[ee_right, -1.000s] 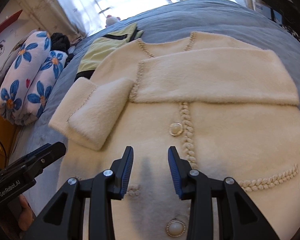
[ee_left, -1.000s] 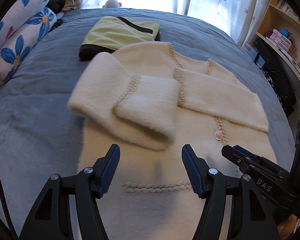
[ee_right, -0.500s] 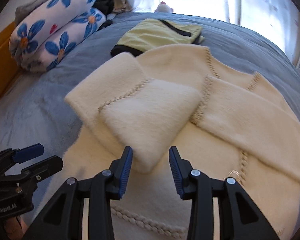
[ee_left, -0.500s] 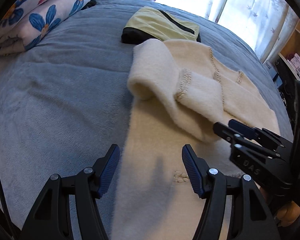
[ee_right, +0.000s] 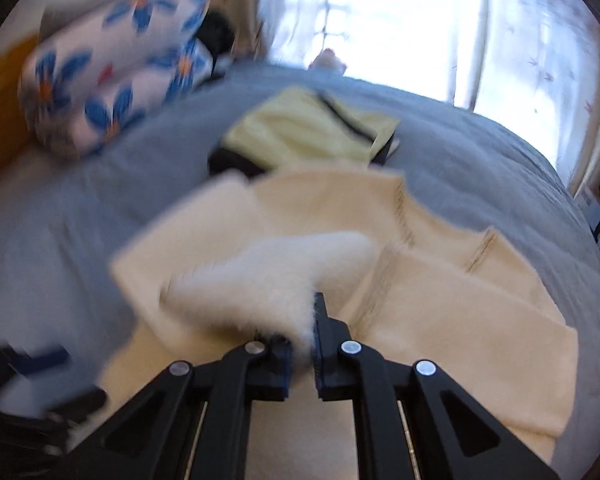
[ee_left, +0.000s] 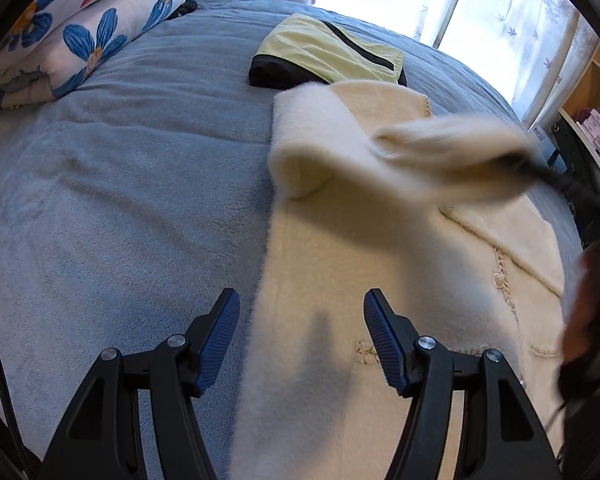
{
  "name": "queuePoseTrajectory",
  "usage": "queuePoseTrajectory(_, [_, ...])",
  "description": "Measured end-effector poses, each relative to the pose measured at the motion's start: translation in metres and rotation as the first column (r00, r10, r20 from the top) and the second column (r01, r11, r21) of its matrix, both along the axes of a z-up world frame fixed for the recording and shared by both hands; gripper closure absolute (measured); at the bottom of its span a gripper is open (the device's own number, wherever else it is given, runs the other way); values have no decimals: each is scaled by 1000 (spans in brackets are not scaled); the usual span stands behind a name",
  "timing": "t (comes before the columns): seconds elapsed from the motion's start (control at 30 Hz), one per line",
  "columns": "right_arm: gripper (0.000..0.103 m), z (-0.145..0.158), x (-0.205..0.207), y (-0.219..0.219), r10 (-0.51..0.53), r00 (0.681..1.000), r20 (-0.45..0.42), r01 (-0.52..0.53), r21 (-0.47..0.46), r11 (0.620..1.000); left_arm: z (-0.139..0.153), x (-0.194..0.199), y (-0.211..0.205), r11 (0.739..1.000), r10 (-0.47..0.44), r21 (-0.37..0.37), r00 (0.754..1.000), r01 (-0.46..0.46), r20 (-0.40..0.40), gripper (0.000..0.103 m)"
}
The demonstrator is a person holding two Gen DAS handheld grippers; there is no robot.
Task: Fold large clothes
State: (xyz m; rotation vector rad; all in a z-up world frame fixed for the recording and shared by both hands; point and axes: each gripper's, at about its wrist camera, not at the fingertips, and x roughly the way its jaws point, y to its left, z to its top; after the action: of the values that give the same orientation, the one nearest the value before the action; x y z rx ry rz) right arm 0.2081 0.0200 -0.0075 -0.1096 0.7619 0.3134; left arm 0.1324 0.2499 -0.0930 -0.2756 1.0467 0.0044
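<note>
1. On a grey-blue bed (ee_left: 112,184), a cream fleece cardigan (ee_left: 340,264) is spread flat; no writing on it can be read.
2. The right gripper (ee_right: 302,338) has just been closing; its jaws are pinched on the sleeve cuff (ee_right: 276,276), which is lifted clear of the cardigan body.
3. The left gripper (ee_left: 302,338) is held with jaws spread, straddling the cardigan's left edge without touching it.
4. A folded yellow-and-black garment (ee_left: 324,58) lies just beyond the collar.
5. Bare bed is seen left of the cardigan, up to a flowered quilt roll (ee_left: 80,36).
</note>
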Motion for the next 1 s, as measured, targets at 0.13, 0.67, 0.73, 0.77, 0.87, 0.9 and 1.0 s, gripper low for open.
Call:
queuePoseTrajectory(0.13, [92,6,0,-77,-138,989,-44,143,137,980,-1,-2,-4,1000,-13,17,1000,13,9,40])
queuePoseTrajectory(0.67, [67,-62,-4,-145,-213,943,-256,220,-3,975,-4,73,-2,993,-108,43,994,108,-7,40])
queuePoseTrajectory(0.73, [60,-58,0,-114,-113,971,-209,107,-40,993,-10,95,5,995,-95,27,995,95,-25,40])
queuePoseTrajectory(0.77, [58,-58,2,-99,-67,980,-186,55,-68,996,-13,104,9,995,-95,16,995,96,-32,40])
queuePoseTrajectory(0.87, [57,-65,-3,-52,51,996,-75,-70,-285,956,-25,132,17,997,-81,-16,994,80,-74,40])
queuePoseTrajectory(0.9, [57,-70,-3,-40,79,996,-50,-91,-353,931,-30,140,19,997,-77,-21,993,75,-91,40])
queuePoseTrajectory(1.0, [57,-90,-1,-15,141,989,-52,-146,-537,831,-42,155,17,996,-86,-12,988,86,-130,40])
